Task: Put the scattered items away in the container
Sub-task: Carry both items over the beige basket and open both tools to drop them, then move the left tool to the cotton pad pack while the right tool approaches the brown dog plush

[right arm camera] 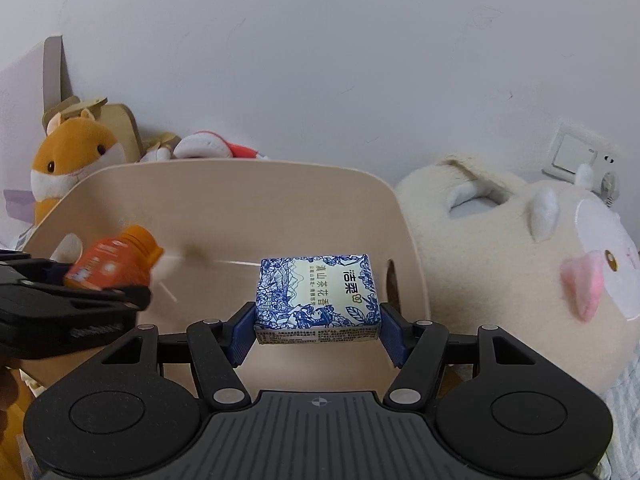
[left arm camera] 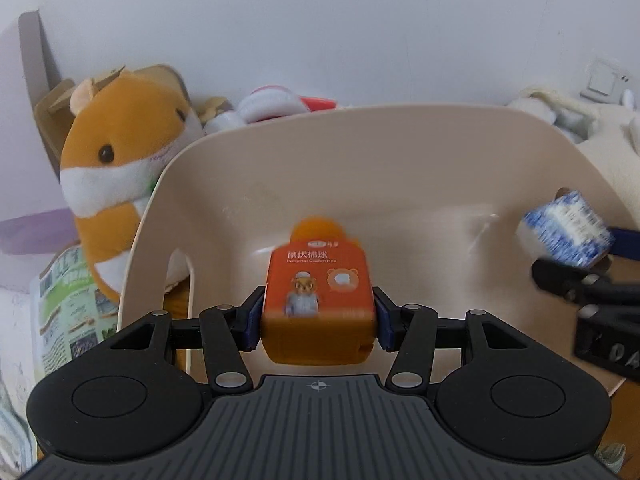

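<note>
My left gripper (left arm camera: 318,322) is shut on an orange cotton-ball bottle (left arm camera: 320,292) with an orange cap, held over the inside of a beige plastic basket (left arm camera: 400,152). My right gripper (right arm camera: 318,332) is shut on a blue-and-white tissue pack (right arm camera: 318,298), held above the same beige basket (right arm camera: 280,200). In the left wrist view the tissue pack (left arm camera: 564,232) shows at the right, blurred, in the other gripper. In the right wrist view the orange bottle (right arm camera: 116,260) shows at the left. Both items hang side by side over the basket.
An orange hamster plush (left arm camera: 116,172) stands left of the basket against a cardboard box (left arm camera: 52,120). A red-and-white plush (left arm camera: 276,104) lies behind the basket. A large cream plush (right arm camera: 520,248) lies on the right. A printed packet (left arm camera: 68,312) is at the lower left. A wall switch (right arm camera: 576,156) is on the white wall.
</note>
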